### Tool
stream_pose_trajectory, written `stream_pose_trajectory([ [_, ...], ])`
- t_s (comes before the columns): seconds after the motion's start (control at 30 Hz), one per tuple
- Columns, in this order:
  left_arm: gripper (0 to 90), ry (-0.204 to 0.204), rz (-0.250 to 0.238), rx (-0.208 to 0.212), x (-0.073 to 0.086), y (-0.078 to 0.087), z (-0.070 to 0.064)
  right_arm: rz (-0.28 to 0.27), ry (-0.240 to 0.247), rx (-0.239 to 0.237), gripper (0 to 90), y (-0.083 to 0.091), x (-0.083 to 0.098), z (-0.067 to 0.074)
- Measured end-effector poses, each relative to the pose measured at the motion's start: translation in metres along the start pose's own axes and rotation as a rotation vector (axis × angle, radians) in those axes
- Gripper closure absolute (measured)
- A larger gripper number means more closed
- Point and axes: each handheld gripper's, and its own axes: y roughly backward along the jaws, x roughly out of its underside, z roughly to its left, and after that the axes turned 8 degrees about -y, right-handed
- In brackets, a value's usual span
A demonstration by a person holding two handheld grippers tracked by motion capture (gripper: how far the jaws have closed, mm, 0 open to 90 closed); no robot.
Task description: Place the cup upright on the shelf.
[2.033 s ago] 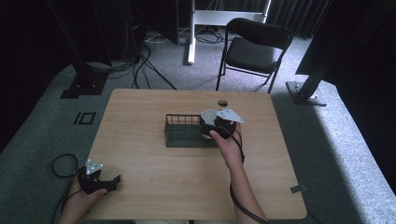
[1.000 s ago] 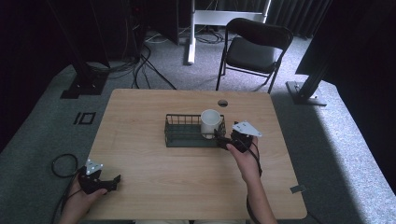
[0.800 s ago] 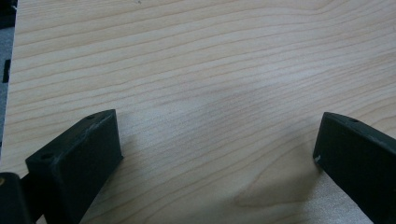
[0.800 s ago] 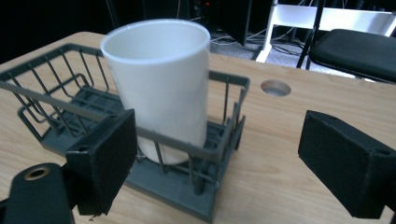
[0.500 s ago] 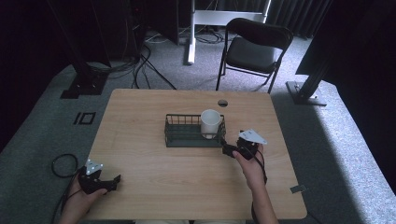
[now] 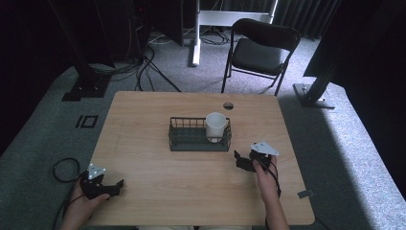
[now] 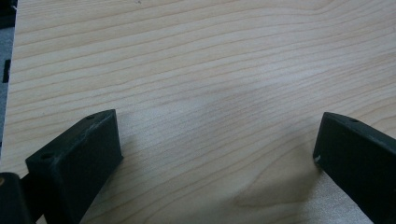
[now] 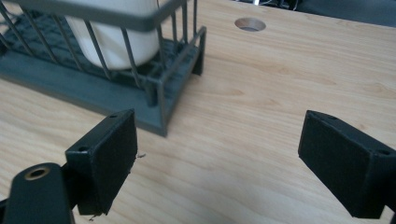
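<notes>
A white cup point(image 6: 215, 126) stands upright in the right end of a dark wire basket point(image 6: 191, 139) at the middle of the wooden table point(image 6: 143, 115). My right gripper point(image 6: 241, 162) hovers open just right of and nearer than the basket, empty. In the right gripper view its jaws point(image 8: 219, 140) stand wide apart, with the basket's corner point(image 8: 161, 109) and the cup point(image 8: 119, 39) ahead to the left. My left gripper point(image 6: 115, 188) rests open at the table's near left corner. In the left gripper view its jaws point(image 7: 217, 135) are spread over bare wood.
A round cable hole point(image 6: 228, 105) lies in the table behind the basket, seen also as a hole point(image 8: 250, 23) in the right gripper view. A folding chair point(image 6: 258, 52) stands beyond the far edge. Cables trail on the floor at left point(image 6: 62, 167).
My right gripper left the cup in the basket and drew back toward the near right, lower over the table. The left gripper has not moved.
</notes>
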Motion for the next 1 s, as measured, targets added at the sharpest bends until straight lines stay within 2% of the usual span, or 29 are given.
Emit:
stream_pose_trajectory([
  [0.7, 1.2, 0.0, 0.0, 0.0, 0.0, 0.0, 0.0, 0.088, -0.005, -0.037, 13.1, 0.024, 0.035, -0.035],
  [1.0, 1.2, -0.001, 0.001, 0.0, 0.0, 0.0, 0.0, 0.158, 0.028, -0.065, 13.0, 0.036, 0.047, -0.049],
])
